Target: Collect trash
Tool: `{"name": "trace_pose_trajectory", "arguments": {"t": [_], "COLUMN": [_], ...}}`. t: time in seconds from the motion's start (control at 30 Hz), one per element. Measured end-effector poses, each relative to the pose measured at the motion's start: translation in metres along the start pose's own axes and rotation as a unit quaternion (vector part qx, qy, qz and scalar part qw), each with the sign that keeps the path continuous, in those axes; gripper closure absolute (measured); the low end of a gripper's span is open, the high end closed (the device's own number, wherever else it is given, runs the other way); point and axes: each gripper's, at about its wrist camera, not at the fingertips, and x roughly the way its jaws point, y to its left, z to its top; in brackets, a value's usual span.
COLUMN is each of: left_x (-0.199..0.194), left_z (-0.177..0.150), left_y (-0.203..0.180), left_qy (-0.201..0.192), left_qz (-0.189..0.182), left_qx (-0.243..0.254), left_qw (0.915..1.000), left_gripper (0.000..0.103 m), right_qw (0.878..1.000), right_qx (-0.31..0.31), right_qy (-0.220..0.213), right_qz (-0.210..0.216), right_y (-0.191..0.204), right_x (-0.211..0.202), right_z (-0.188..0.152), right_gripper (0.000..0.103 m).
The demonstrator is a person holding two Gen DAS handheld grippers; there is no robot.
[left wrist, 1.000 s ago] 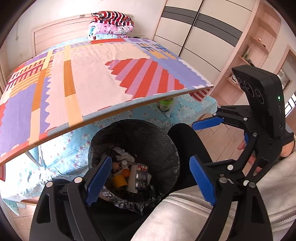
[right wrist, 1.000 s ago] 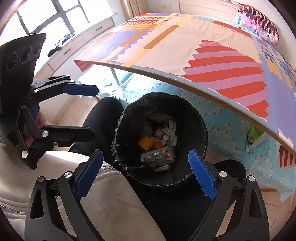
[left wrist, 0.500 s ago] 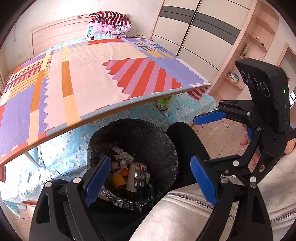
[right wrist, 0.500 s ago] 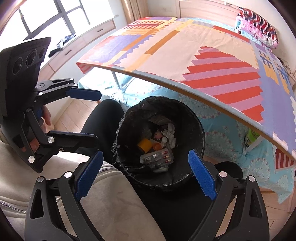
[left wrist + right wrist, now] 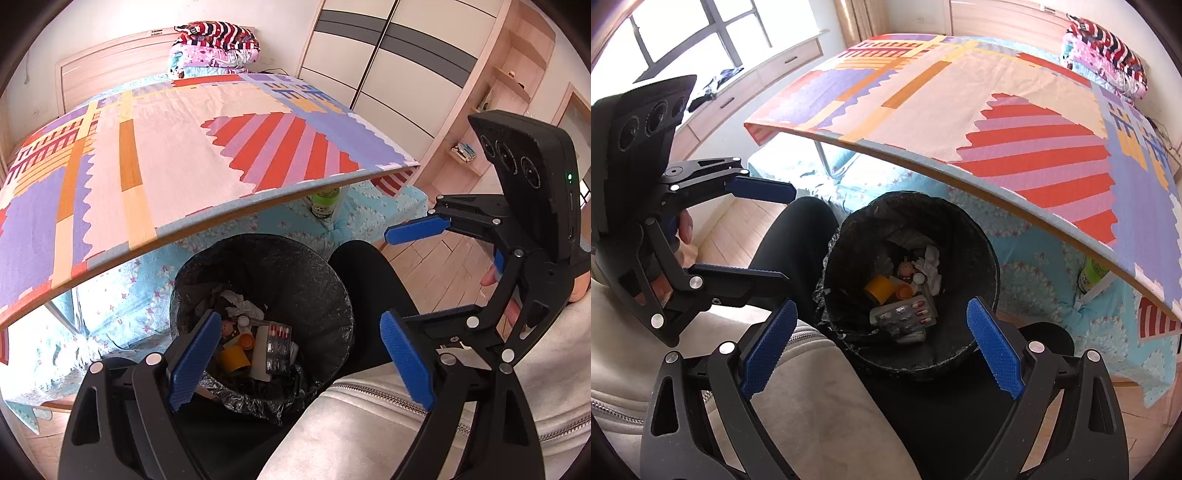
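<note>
Left gripper (image 5: 295, 354) and right gripper (image 5: 882, 347) agape, empty, tilted down over bin (image 5: 979, 236)

Patterned tabletop (image 5: 177, 147) fills upper left of frame; folded blankets (image 5: 214, 44) top centre; wardrobe (image 5: 399, 74) upper right; green bottle (image 5: 325, 201) under table edge, centre.
</note>
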Motion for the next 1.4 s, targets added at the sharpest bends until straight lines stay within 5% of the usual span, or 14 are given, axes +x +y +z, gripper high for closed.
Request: {"name": "trace_pose_trajectory", "arguments": {"t": [1.4], "left_x": [-0.0023], "left_z": [0.0016], "left_y": [-0.0016], "left_qy": [-0.009], "left_qz": [0.001], "left_qx": [0.001], "left_qw": [1.0], "left_gripper": [0.018], "right_qw": [1.0], "right_qx": [-0.004], "right_qy": [-0.006], "right_qz": [0.001], "right_y": [0.0013], "right_x": [-0.0038], "right_z": [0.0018], "right_gripper": [0.009]}}
